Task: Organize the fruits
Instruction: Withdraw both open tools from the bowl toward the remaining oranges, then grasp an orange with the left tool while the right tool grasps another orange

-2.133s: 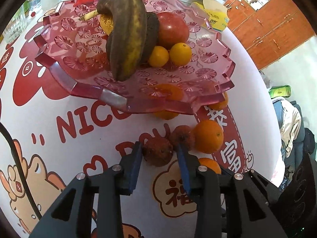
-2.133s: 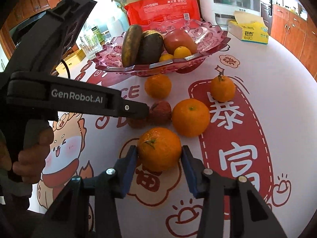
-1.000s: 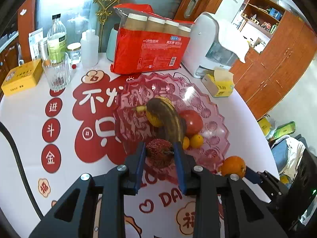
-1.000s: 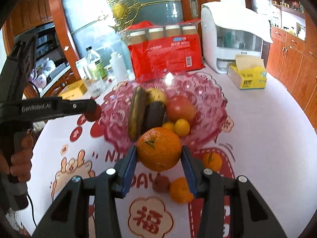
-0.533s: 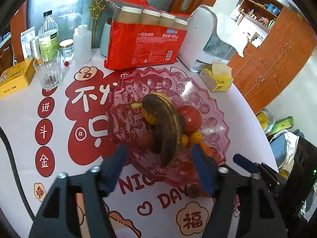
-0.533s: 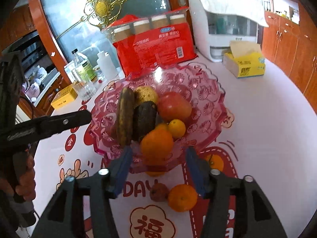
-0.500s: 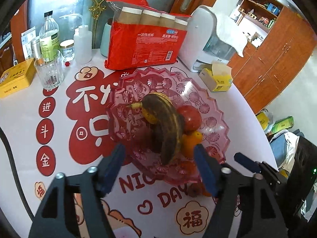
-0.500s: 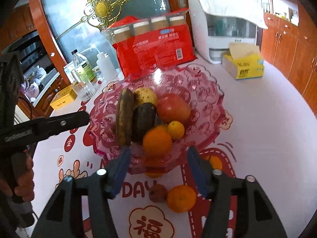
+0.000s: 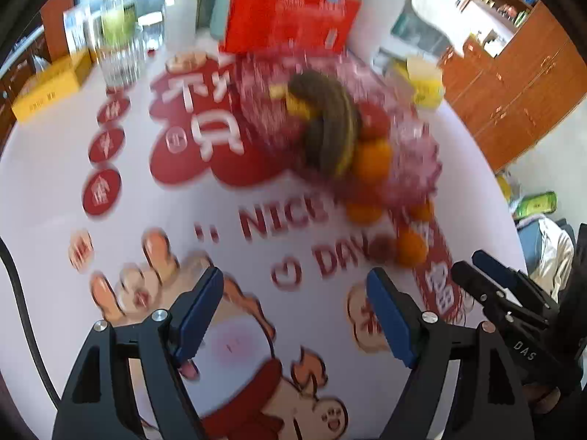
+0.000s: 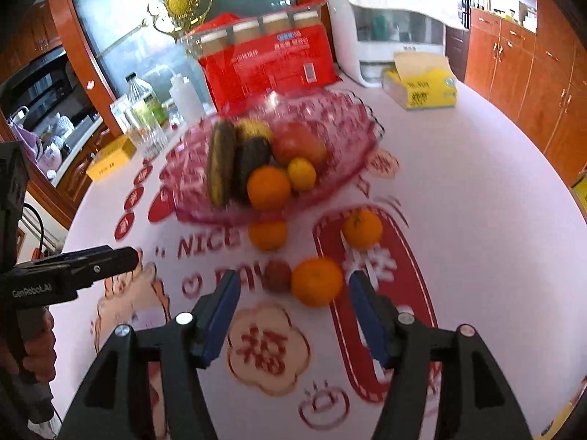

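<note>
A pink glass fruit dish [image 10: 341,117] holds a dark banana [image 10: 220,161], a red apple [image 10: 299,146], a small yellow citrus [image 10: 301,173] and an orange [image 10: 268,187]. On the table in front lie three oranges [image 10: 317,281], [image 10: 362,228], [image 10: 268,234] and a dark red lychee [image 10: 278,275]. My right gripper [image 10: 293,293] is open and empty, just short of the nearest orange and the lychee. My left gripper [image 9: 293,304] is open and empty over the printed cloth; its view is blurred, with the dish [image 9: 414,154] far ahead. The left gripper also shows in the right wrist view [image 10: 110,260].
Behind the dish stand a red pack of paper cups [image 10: 268,58], a white appliance [image 10: 389,25], a yellow tissue box [image 10: 422,88], bottles and a glass [image 10: 146,110], and a yellow tin [image 10: 110,157]. The round table's edge curves at the right [image 10: 543,168].
Both grippers let go of their fruit over the dish: the lychee and the orange went in. Both have since pulled back and down toward the table, jaws open.
</note>
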`<state>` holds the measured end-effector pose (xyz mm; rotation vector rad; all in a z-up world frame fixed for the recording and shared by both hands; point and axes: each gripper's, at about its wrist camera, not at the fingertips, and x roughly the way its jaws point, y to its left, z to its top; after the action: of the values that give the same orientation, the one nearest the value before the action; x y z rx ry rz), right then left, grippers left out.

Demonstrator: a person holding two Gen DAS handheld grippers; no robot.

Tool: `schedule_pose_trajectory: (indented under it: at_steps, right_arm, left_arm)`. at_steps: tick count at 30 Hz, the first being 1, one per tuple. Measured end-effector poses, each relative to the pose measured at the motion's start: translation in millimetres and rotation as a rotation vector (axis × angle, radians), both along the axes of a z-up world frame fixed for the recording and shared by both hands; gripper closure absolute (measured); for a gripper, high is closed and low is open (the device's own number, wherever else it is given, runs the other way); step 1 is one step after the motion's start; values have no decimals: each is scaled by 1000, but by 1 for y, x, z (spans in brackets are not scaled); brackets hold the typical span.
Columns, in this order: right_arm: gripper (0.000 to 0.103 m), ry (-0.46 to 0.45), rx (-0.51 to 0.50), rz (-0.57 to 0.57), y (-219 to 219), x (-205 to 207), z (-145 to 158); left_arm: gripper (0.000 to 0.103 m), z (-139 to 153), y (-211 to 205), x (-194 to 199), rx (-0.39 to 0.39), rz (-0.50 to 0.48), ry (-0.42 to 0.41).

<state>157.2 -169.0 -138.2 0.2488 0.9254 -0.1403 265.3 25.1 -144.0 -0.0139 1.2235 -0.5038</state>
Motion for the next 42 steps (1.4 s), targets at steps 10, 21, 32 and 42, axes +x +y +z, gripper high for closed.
schedule_pose_trajectory:
  at_steps: [10, 21, 32, 42]
  right_arm:
    - [41, 91, -15, 103, -27, -36, -20]
    - [41, 22, -132, 340, -83, -34, 0]
    - [41, -147, -279, 604, -113, -9, 21]
    - [41, -225, -287, 782, -103, 24, -10]
  left_arm:
    - [24, -11, -33, -54, 29, 36, 79]
    - [13, 2, -83, -81, 19, 213, 79]
    - [13, 2, -125, -74, 81, 391, 146]
    - [13, -21, -126, -46, -17, 597, 301]
